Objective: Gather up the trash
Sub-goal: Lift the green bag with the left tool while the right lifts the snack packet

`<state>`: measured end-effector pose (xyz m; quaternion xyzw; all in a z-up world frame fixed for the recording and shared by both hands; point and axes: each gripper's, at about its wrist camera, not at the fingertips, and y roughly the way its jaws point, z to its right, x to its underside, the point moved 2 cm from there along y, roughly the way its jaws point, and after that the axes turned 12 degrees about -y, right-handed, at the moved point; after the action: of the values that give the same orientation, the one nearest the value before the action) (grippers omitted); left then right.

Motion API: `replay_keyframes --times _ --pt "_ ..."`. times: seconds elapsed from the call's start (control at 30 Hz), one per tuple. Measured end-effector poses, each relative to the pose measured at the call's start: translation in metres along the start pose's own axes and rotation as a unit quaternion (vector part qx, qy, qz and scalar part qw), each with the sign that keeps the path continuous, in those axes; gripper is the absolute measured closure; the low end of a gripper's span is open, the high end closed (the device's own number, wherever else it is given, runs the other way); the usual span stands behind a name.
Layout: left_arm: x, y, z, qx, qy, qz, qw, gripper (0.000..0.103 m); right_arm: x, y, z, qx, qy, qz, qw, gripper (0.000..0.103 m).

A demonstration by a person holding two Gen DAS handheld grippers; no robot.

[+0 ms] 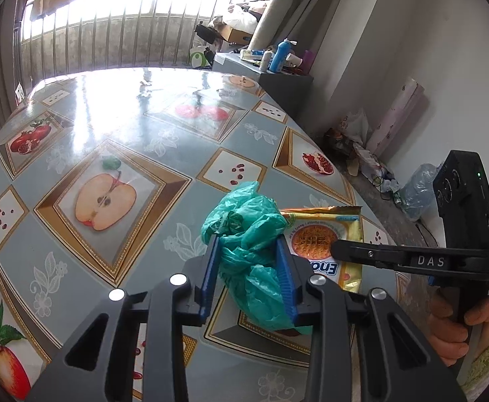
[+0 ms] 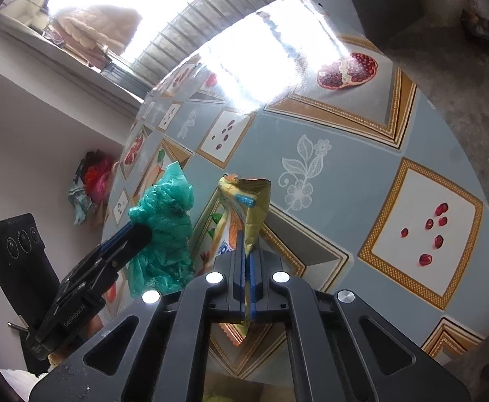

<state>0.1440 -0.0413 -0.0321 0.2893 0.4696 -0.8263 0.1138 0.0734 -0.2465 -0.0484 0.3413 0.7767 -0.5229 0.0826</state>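
The crumpled green plastic bag [image 1: 249, 251] sits clamped between the blue pads of the left tongs [image 1: 248, 261], above the fruit-patterned worktop [image 1: 117, 127]. Just right of the bag, the yellow snack wrapper [image 2: 249, 211] is pinched in the right tongs [image 2: 247, 254], whose jaws are closed flat on its edge. A hand [image 1: 462, 328] grips the right handle.

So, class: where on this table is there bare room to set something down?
Free: the table from the green plastic bag back to the railing side, and right of the yellow wrapper in the right wrist view. Crowded: the near edge, where both grippers hold the trash.
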Motion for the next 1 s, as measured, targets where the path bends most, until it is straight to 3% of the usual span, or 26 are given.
replay_keyframes --times 0.33,0.63,0.83,1.0 --pt "-0.008 -0.016 0.005 -0.004 0.0 0.019 0.9998 0.072 -0.004 -0.014 0.0 0.021 -0.008 0.031 0.999 0.103" --pt "-0.026 -0.035 0.034 0.005 0.03 0.051 0.9982 0.072 -0.005 -0.047 0.005 0.046 -0.009 0.084 0.995 0.103" --pt "-0.035 -0.035 0.078 0.04 0.063 0.052 0.9958 0.072 0.0 -0.093 0.032 0.077 0.016 0.142 0.987 0.103" --pt "-0.04 -0.016 0.127 0.088 0.094 0.022 0.9914 0.072 0.014 -0.147 0.076 0.139 0.057 0.186 0.971 0.103"
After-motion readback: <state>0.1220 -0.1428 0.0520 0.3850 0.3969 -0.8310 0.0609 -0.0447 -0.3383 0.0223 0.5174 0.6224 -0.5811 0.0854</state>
